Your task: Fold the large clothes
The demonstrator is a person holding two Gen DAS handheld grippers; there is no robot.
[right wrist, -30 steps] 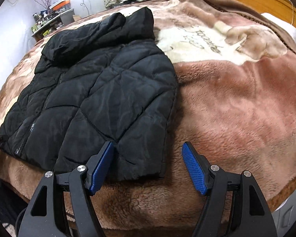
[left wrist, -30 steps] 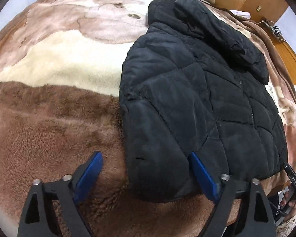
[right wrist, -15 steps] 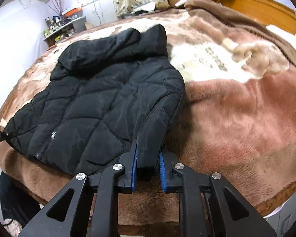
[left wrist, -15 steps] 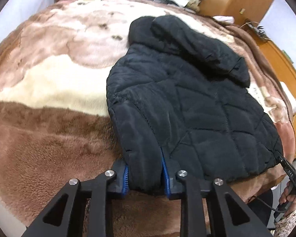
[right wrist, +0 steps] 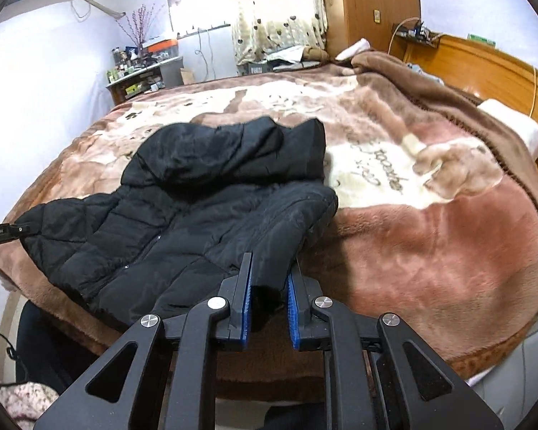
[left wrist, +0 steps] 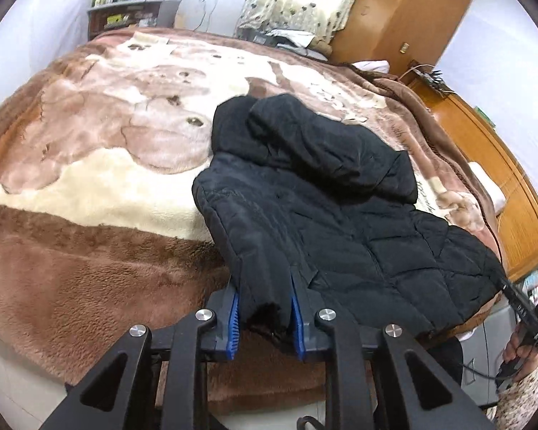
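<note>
A black quilted hooded jacket (left wrist: 333, 222) lies front up on a brown and cream plush blanket (left wrist: 89, 193) on a bed, hood toward the far side. My left gripper (left wrist: 263, 317) is shut on the cuff of the jacket's left sleeve and lifts it off the blanket. In the right wrist view the jacket (right wrist: 183, 215) shows again, and my right gripper (right wrist: 267, 310) is shut on the cuff of the other sleeve, also raised. The jacket's hem hangs near the bed's front edge.
A wooden headboard (right wrist: 484, 71) and a white pillow (right wrist: 513, 125) stand at the right side of the bed. A cluttered shelf (right wrist: 143, 71) and a curtained window (right wrist: 276, 10) are at the far wall. The other gripper shows at the frame edge (left wrist: 527, 311).
Both grippers went from open around the sleeve cuffs to shut on them, then rose and pulled back, lifting the sleeves off the blanket.
</note>
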